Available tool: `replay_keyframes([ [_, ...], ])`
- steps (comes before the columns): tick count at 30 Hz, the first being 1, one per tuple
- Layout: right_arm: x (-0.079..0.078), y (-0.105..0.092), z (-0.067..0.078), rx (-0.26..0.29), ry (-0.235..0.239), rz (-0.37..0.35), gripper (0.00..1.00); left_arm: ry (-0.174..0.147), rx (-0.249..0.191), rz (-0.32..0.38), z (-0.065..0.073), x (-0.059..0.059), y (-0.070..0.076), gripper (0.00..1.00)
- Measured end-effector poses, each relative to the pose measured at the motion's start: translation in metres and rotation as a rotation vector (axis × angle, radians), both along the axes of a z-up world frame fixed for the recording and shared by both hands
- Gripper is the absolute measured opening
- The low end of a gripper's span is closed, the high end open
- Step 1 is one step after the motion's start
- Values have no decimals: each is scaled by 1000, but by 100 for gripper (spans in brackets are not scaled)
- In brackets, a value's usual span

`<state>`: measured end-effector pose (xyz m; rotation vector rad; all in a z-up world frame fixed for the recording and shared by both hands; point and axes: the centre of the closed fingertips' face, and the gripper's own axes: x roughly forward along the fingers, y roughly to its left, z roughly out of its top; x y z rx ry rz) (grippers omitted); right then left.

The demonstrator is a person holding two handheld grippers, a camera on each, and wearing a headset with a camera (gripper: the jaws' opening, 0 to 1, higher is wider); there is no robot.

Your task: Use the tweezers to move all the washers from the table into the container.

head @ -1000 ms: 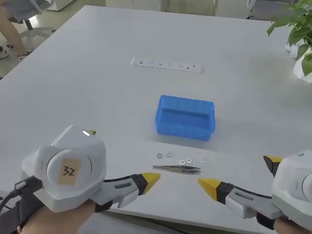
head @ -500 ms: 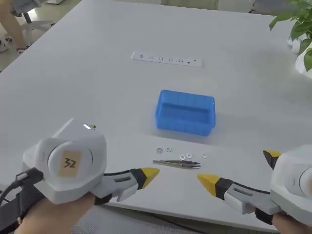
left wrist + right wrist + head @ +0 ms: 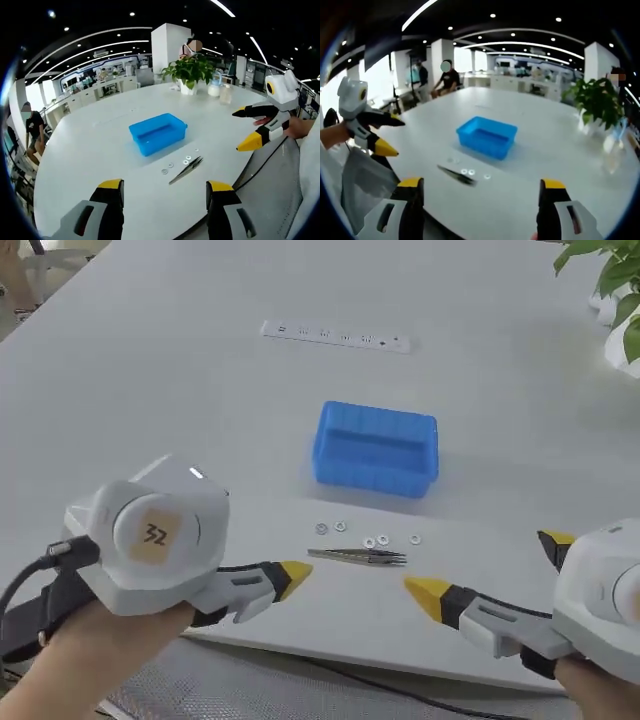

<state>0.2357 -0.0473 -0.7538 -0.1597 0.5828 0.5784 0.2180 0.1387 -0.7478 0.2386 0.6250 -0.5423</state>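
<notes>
My left gripper (image 3: 165,186) and right gripper (image 3: 480,183), both spread and empty, flank the tweezers (image 3: 358,556), which lie along 9-to-3 about equally near each, washers (image 3: 370,541) just beyond at 12 o'clock.

My left gripper (image 3: 165,186) rises from the bottom of its own view, yellow-tipped jaws spread wide with nothing between them. My right gripper (image 3: 481,183) is spread just as wide. In the head view my left hand (image 3: 100,665) sits lower left and my right hand (image 3: 592,695) lower right, with the gripper tips angled inward.
</notes>
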Motion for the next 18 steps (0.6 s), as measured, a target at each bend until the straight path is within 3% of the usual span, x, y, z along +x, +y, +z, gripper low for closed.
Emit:
replay_keyframes([
  [3,2,-1,-1,2,5,-6,93,43,23,-53,-9,2,-5,53],
  [6,3,-2,-2,7,10,-13,93,66,45,-92,-16,6,-9,46],
  [10,4,-4,-4,9,24,-18,93,86,123,-166,-28,11,-14,35],
  [16,4,-4,-7,33,47,-21,93,117,121,-216,-42,24,-27,25],
  [18,4,-4,-8,39,54,-22,93,125,141,-242,-48,29,-30,24],
])
